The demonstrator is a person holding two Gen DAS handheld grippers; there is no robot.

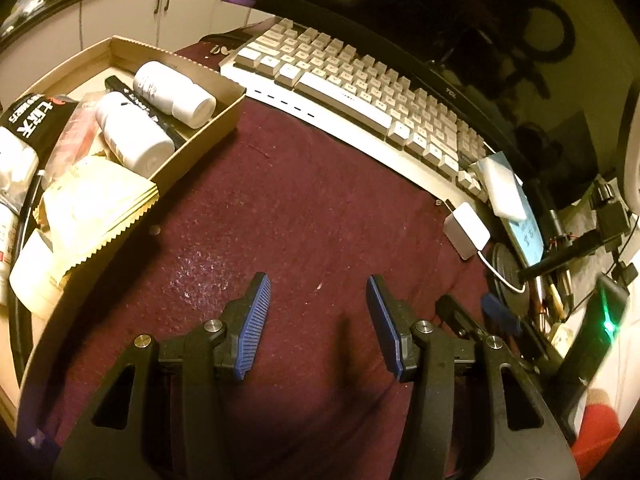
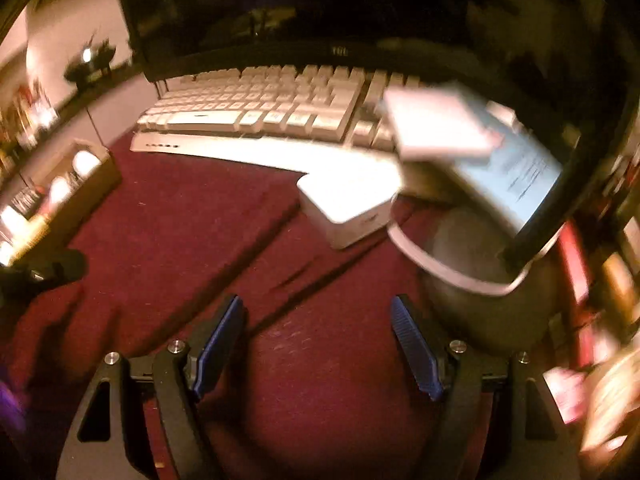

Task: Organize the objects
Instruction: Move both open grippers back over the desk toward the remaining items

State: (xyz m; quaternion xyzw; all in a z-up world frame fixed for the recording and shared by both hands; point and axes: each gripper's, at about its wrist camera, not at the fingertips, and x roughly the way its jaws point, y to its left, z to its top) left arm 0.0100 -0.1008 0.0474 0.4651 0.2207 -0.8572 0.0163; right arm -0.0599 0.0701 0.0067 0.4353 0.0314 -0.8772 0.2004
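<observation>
My left gripper (image 1: 318, 286) is open over the dark red cloth (image 1: 288, 200), nothing between its blue pads. To its upper left a cardboard box (image 1: 216, 128) holds two white bottles (image 1: 172, 94), a black marker (image 1: 148, 110), sachets (image 1: 92, 208) and a black packet (image 1: 32, 120). My right gripper (image 2: 316, 308) is also open and empty, hovering over the cloth (image 2: 180, 216). Ahead of it lie a white charger block (image 2: 348, 208) with a white cable (image 2: 440, 268), and a small white box (image 2: 436, 124) resting on a pale blue booklet (image 2: 516, 172). The right wrist view is blurred.
A white keyboard (image 1: 360, 88) lies along the back under a dark monitor (image 1: 400, 8). The right side holds the charger block (image 1: 466, 230), pens and a black device with a green light (image 1: 608, 324). White cabinets (image 1: 160, 8) stand behind the box.
</observation>
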